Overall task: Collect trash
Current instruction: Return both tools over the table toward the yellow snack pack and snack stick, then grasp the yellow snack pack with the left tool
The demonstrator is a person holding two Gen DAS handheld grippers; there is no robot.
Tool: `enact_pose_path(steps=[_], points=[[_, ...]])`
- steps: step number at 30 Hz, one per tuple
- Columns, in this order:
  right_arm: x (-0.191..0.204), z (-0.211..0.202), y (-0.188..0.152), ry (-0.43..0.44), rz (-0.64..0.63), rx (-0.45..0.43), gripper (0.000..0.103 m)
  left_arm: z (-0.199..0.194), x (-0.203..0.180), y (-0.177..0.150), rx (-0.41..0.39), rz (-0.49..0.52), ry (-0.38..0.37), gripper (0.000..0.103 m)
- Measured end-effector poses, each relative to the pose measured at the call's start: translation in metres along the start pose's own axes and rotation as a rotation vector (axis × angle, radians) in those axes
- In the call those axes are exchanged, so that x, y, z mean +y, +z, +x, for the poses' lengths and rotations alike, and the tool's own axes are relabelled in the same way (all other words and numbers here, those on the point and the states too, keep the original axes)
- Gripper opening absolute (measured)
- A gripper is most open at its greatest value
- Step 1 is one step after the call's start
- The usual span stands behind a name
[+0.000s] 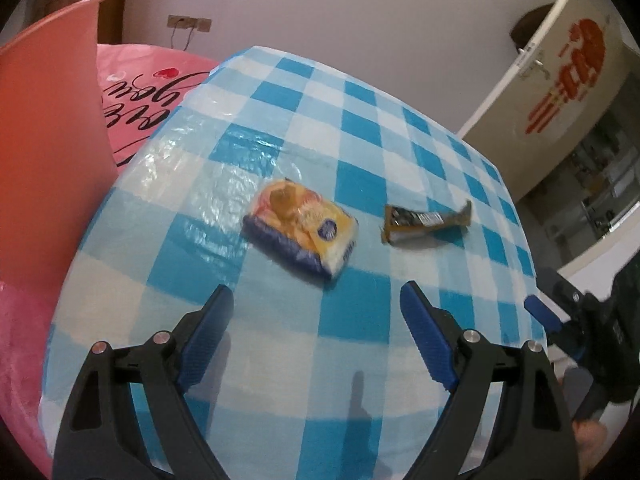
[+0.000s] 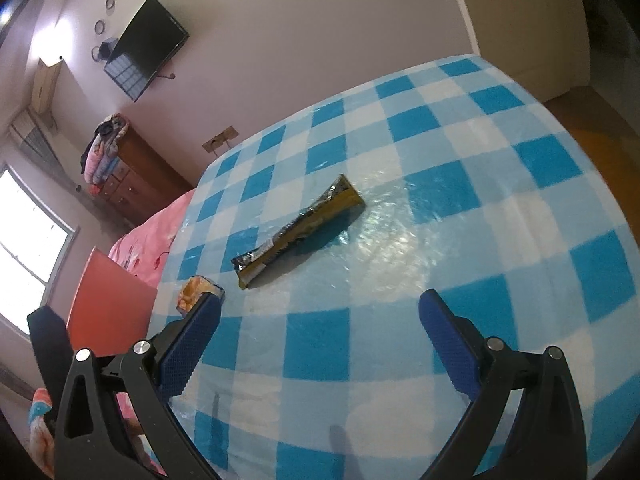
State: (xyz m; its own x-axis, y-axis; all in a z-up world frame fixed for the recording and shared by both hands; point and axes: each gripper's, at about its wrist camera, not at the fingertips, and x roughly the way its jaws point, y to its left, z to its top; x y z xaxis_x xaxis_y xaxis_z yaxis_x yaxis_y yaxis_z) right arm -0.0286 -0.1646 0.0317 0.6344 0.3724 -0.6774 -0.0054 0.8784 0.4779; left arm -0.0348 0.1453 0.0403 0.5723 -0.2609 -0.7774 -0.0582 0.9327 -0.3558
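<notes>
Left wrist view: crinkly yellow snack packet [image 1: 301, 229] on glossy checked tablecloth [image 1: 248, 152].

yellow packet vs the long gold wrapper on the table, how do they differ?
The yellow packet is broad, puffy and rectangular; the gold wrapper is long, narrow and flattened. The packet is yellow with a dark blue edge; the wrapper is gold with black and silver print. Both lie loose on the checked tablecloth, apart from each other, neither held.

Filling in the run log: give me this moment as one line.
left tongs: open, empty | right tongs: open, empty | yellow snack packet, brown wrapper: on checked tablecloth | pink bin: beside table
</notes>
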Motion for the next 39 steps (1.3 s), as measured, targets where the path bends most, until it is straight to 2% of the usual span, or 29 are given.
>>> enact_pose_path(steps=[2,3,4,7,14,17,25,27,29,35,39], points=[[0.005,0.007,0.005,0.014,-0.011,0.003,0.092,0.009,0.0,0.008,0.01,-0.023,0.0,0.085],[0.008,0.012,0.008,0.017,-0.02,0.011,0.078,0.012,0.0,0.01,0.011,-0.029,0.002,0.085],[0.01,0.019,0.011,0.013,-0.025,0.023,0.072,0.016,-0.001,0.013,0.014,-0.032,0.008,0.084],[0.008,0.036,0.016,0.022,-0.006,0.05,0.07,0.027,-0.004,0.021,0.023,-0.038,0.025,0.081],[-0.008,0.069,0.033,0.077,0.086,0.102,0.069,0.044,-0.005,0.035,0.03,-0.041,0.052,0.08],[-0.009,0.079,0.038,0.07,0.085,0.117,0.069,0.049,-0.008,0.041,0.023,-0.024,0.069,0.08],[0.008,0.095,0.048,0.023,-0.034,0.099,0.066,0.06,-0.022,0.045,0.008,0.087,0.149,0.08],[0.012,0.1,0.05,0.012,-0.063,0.094,0.062,0.061,-0.025,0.042,0.0,0.118,0.176,0.077],[0.015,0.105,0.053,-0.002,-0.089,0.084,0.059,0.06,-0.028,0.039,-0.013,0.145,0.22,0.066],[0.024,0.115,0.059,-0.03,-0.144,0.073,0.055,0.061,-0.03,0.036,-0.039,0.181,0.273,0.062],[0.032,0.118,0.056,-0.061,-0.196,0.067,0.055,0.061,-0.031,0.035,-0.048,0.199,0.28,0.06]])
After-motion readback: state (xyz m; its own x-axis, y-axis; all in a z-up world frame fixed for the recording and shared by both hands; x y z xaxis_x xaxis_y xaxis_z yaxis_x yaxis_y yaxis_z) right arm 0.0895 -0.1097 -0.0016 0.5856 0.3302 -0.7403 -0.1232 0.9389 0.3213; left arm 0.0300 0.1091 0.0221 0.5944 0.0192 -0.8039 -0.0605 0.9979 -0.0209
